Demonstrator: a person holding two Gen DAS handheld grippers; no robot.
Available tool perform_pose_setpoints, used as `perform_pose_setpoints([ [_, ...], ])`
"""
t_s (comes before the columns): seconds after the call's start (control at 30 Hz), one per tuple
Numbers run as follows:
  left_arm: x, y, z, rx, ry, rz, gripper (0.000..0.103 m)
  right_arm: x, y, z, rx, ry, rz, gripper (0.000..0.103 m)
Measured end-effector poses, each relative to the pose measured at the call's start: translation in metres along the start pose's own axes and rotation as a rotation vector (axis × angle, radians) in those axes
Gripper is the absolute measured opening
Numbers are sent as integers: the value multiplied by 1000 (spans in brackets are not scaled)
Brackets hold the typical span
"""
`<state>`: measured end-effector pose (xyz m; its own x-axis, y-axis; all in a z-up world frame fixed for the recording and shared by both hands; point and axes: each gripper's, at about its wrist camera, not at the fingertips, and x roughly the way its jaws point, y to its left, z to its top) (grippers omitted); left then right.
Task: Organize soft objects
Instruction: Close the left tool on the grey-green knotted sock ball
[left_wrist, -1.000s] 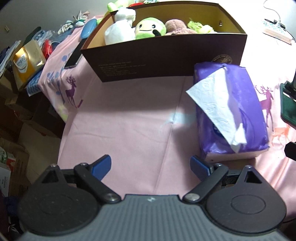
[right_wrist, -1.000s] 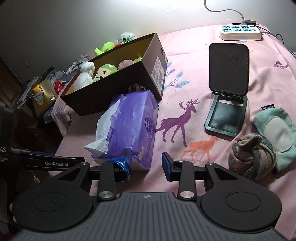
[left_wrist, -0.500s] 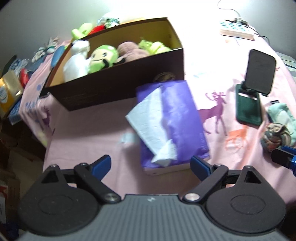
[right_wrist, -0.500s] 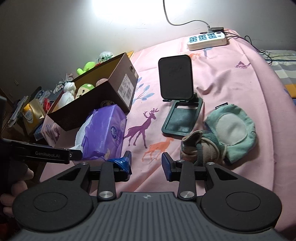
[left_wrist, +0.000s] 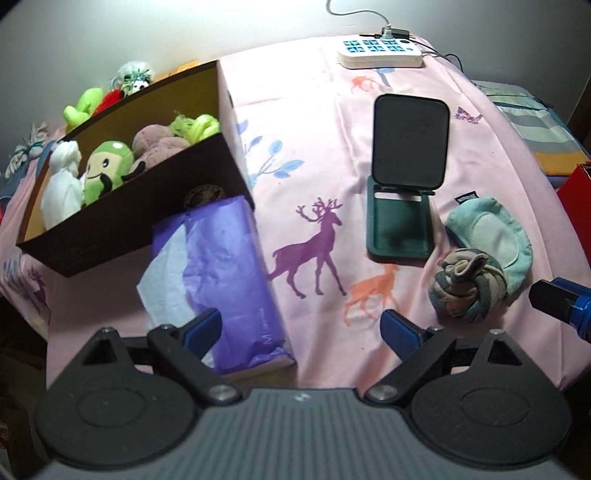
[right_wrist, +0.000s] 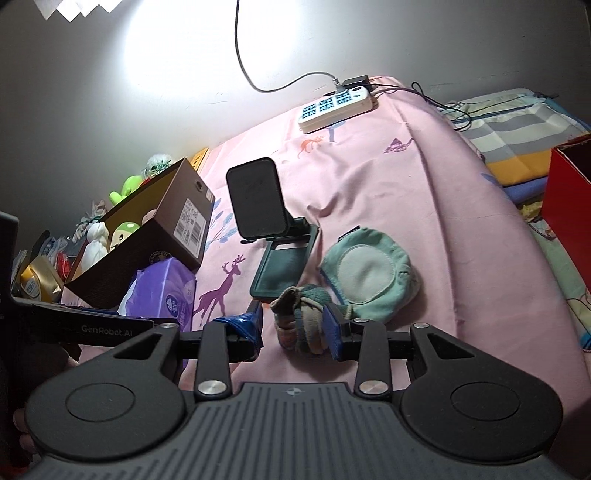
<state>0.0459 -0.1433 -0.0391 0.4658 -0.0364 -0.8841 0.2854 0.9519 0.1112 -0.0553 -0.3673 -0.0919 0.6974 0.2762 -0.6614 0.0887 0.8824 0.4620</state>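
A rolled sock ball of grey, pink and green lies on the pink cloth, between the fingers of my right gripper, which is open around it. It also shows in the left wrist view. A teal pouch lies just behind it. A brown box at the left holds several plush toys, among them a green one. My left gripper is open and empty over the cloth, its left finger above a purple tissue pack.
A dark green phone stand stands open in the middle of the cloth. A white power strip lies at the back. A red box is at the right. More toys lie behind the brown box.
Both grippers swung to the right. My right gripper moved from the tissue pack to the sock ball and opened wider around it. My left gripper stayed open.
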Motion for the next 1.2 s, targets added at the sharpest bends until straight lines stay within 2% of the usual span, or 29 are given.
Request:
perform_pose_setpoints([
  [0.33,15,-51,11,108,13,-101,93,-17,-37,-6,116,-19,-72,19],
  [0.7,37,-75,8,154,-11,-279,93,-22,-57,-14,187,-9,-124,19],
  [0.9,52,-75,9,128,-6,-326,93,-21,-59,-14,195,-2,-139,19],
  [1.07,58,-76,13,111,-5,-416,93,-19,-59,-15,198,7,-149,19],
  [1.2,70,-84,12,116,8,-420,93,-17,-59,-15,199,12,-154,19],
])
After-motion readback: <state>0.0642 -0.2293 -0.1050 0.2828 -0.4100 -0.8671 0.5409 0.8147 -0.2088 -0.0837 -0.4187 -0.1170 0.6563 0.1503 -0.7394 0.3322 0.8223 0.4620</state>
